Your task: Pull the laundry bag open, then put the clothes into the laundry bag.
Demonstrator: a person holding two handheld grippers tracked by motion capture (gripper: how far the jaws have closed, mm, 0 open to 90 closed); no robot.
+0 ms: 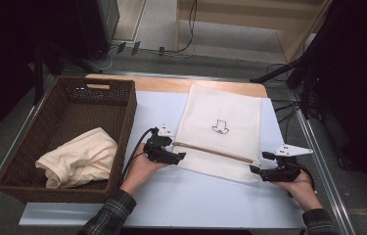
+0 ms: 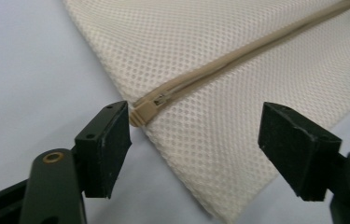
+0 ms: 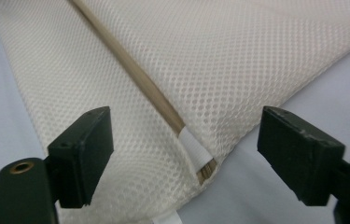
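Note:
A cream mesh bag (image 1: 220, 129) with a tan zipper (image 1: 213, 152) across its near part lies flat on the pale blue mat (image 1: 200, 196). My left gripper (image 1: 175, 155) sits at the zipper's left end, jaws open; the zipper's end piece (image 2: 145, 112) lies by the left pad (image 2: 112, 144) and no pad presses on it. At the bag's right corner my right gripper (image 1: 258, 163) stands open, the zipper's other end (image 3: 196, 154) lying between its pads without a grip. A small dark drawing (image 1: 220, 127) marks the bag's middle.
A brown wicker basket (image 1: 117, 112) stands at the left with a crumpled cream cloth (image 1: 80, 156) inside. Metal rails edge the table at both sides. Cables and dark stands lie on the floor beyond the far edge.

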